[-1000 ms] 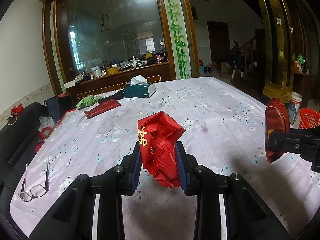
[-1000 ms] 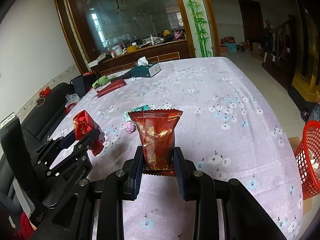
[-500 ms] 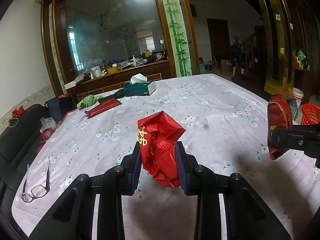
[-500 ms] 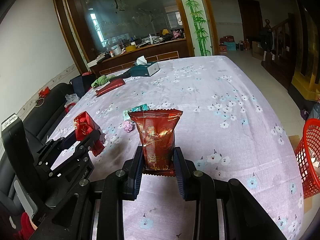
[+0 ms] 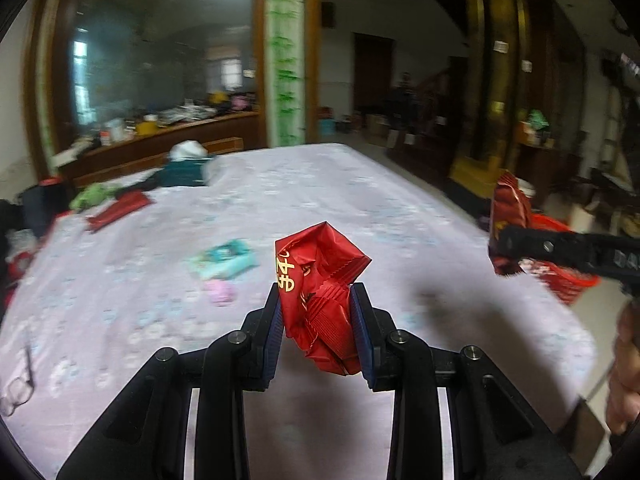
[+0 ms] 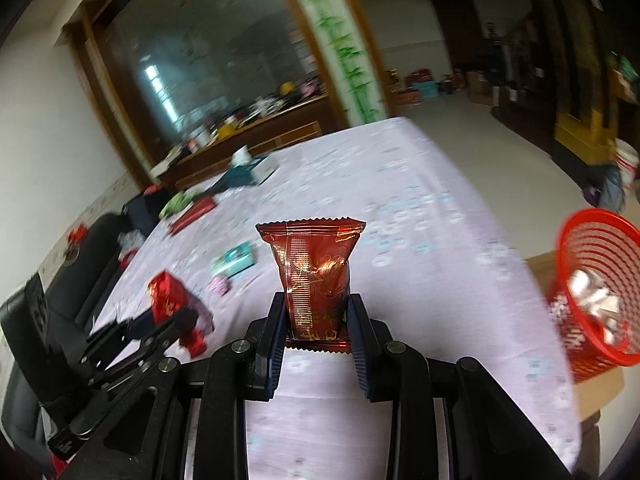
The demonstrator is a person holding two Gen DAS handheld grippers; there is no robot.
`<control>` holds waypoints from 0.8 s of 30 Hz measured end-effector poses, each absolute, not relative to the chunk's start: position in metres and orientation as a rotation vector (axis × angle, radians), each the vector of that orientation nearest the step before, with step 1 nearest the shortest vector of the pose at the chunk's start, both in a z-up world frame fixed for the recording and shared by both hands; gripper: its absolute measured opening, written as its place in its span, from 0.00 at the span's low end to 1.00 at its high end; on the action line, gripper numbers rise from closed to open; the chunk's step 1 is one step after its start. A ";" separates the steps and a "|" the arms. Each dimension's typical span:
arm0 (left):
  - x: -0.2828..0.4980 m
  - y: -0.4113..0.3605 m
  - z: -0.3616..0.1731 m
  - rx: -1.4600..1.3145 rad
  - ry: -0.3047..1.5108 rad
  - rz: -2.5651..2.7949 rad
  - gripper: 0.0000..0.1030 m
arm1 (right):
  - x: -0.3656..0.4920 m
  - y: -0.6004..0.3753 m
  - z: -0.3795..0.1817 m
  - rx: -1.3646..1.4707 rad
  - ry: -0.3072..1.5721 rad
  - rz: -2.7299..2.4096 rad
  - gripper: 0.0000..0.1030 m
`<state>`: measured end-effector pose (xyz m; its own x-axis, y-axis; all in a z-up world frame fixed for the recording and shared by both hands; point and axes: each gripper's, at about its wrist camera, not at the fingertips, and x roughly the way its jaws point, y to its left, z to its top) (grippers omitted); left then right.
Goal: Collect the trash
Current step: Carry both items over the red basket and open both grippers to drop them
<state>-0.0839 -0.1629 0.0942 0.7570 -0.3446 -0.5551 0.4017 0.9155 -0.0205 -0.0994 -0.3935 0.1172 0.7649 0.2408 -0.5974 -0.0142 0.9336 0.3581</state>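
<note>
My left gripper [image 5: 317, 312] is shut on a crumpled bright red wrapper [image 5: 320, 292], held above the table. That wrapper [image 6: 170, 300] also shows low at the left of the right wrist view. My right gripper [image 6: 316, 320] is shut on a dark red snack packet [image 6: 316, 276], held upright; the same packet [image 5: 510, 216] appears at the right of the left wrist view. A red mesh basket [image 6: 600, 280] holding crumpled silver trash stands off the table's right edge. A teal wrapper [image 5: 224, 260] and a small pink scrap [image 5: 220, 292] lie on the cloth.
The table carries a lilac floral cloth [image 5: 360, 200]. At its far left end lie a teal tissue box [image 5: 184, 172], a flat red pouch [image 5: 120, 208] and a green rag [image 5: 90, 196]. Glasses [image 5: 16, 392] rest near the left edge. A black sofa [image 6: 60, 280] runs alongside.
Both views have swung right and tilted, with motion blur. The red basket now looms much larger on the right, and the teal wrapper and pink scrap have come into the left wrist view.
</note>
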 end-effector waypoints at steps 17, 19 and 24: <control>-0.084 -0.369 0.126 0.075 0.736 -0.985 0.30 | -0.171 -0.604 0.131 0.559 0.564 -0.264 0.31; -0.083 -0.396 0.123 0.080 0.757 -1.017 0.30 | -0.174 -0.622 0.126 0.585 0.567 -0.284 0.31; -0.076 -0.449 0.113 0.096 0.775 -1.034 0.30 | -0.173 -0.657 0.115 0.643 0.574 -0.313 0.32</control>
<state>-0.0760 -0.4491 0.1129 0.2757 -0.7354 -0.6190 0.8001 0.5325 -0.2762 -0.1729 -0.6566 0.1153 0.8011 -0.0989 -0.5903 0.4427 0.7617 0.4731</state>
